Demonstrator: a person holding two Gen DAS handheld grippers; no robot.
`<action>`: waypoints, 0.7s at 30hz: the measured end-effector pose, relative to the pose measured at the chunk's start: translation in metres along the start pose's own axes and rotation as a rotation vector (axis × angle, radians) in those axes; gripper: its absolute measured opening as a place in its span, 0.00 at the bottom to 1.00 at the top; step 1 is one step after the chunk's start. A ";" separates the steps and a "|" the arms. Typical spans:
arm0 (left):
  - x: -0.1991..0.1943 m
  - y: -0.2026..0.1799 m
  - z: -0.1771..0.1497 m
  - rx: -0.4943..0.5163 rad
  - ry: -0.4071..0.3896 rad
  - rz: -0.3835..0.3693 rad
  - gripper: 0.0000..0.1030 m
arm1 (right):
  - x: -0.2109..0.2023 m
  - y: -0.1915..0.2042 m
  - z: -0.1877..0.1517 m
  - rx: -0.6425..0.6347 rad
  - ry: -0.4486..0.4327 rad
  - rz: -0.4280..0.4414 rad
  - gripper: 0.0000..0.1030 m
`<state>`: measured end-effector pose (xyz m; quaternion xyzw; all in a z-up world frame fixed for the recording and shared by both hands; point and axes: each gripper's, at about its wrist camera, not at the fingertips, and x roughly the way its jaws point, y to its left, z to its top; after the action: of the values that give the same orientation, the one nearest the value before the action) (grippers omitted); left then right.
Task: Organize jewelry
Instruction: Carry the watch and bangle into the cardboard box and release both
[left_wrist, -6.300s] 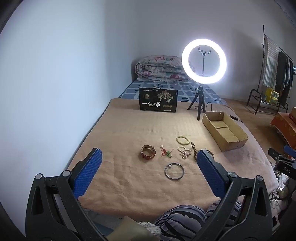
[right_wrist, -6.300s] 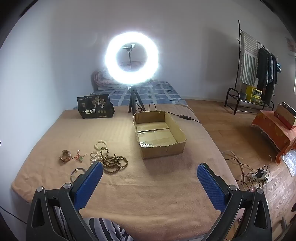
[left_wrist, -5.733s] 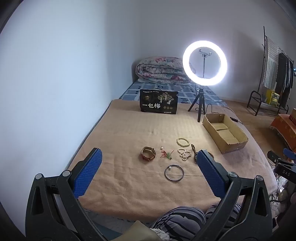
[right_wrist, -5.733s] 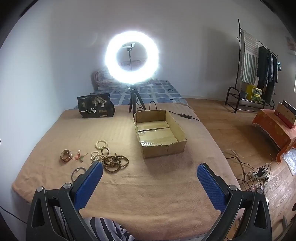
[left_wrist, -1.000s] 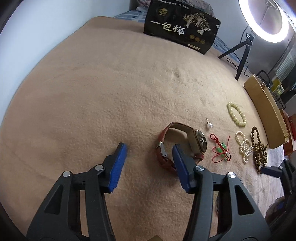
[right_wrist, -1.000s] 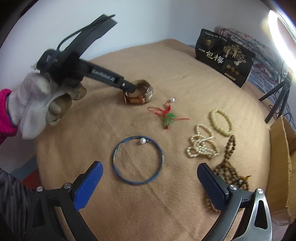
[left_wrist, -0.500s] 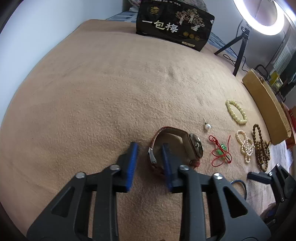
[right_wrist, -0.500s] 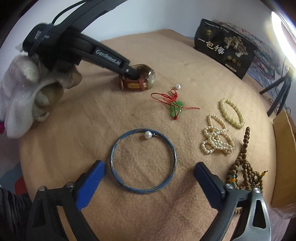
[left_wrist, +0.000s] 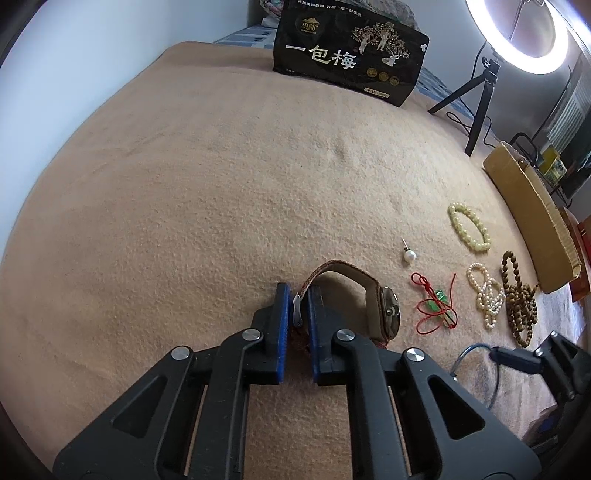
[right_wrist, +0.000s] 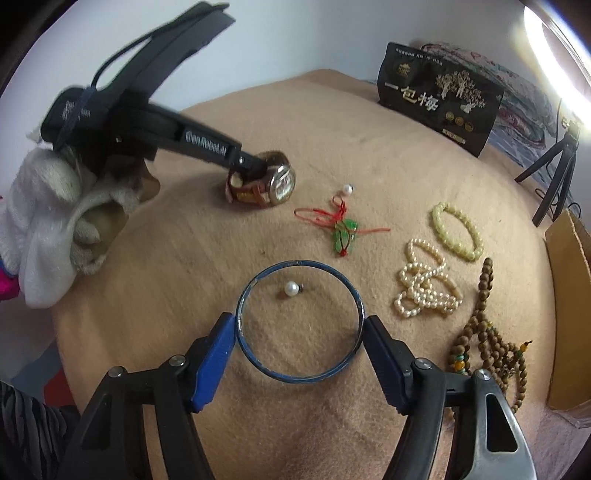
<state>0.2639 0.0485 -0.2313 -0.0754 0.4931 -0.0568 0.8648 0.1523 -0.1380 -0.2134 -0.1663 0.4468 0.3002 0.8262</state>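
My left gripper (left_wrist: 295, 297) is shut on the strap of a brown leather watch (left_wrist: 384, 306) that rests on the tan blanket; the right wrist view shows the same grip on the watch (right_wrist: 275, 184). My right gripper (right_wrist: 299, 325) has closed its blue pads against both sides of a blue bangle (right_wrist: 325, 271) lying flat. A loose pearl stud (right_wrist: 291, 288) sits inside the bangle. A red cord with a green pendant (right_wrist: 343, 225), a second pearl stud (right_wrist: 346, 189), a yellow bead bracelet (right_wrist: 458, 230), a white pearl strand (right_wrist: 424, 284) and brown wooden beads (right_wrist: 487, 332) lie to the right.
A cardboard box (left_wrist: 532, 218) stands at the right edge of the blanket (left_wrist: 221, 184). A black printed bag (left_wrist: 351, 55) stands at the far side. A ring light on a tripod (left_wrist: 487, 81) is behind it.
My left gripper closed onto the watch strap. My right gripper moved down and forward and closed around the blue bangle.
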 end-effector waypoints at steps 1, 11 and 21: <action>-0.001 -0.001 -0.001 0.002 -0.003 0.002 0.07 | -0.002 0.000 0.001 0.000 -0.007 -0.006 0.70; -0.018 -0.002 -0.006 -0.001 -0.043 -0.002 0.07 | -0.038 -0.023 -0.001 0.070 -0.092 -0.049 0.70; -0.052 -0.016 0.005 0.014 -0.114 -0.032 0.07 | -0.083 -0.044 -0.003 0.102 -0.177 -0.128 0.70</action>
<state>0.2414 0.0423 -0.1821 -0.0802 0.4413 -0.0696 0.8910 0.1437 -0.2016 -0.1454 -0.1253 0.3751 0.2371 0.8873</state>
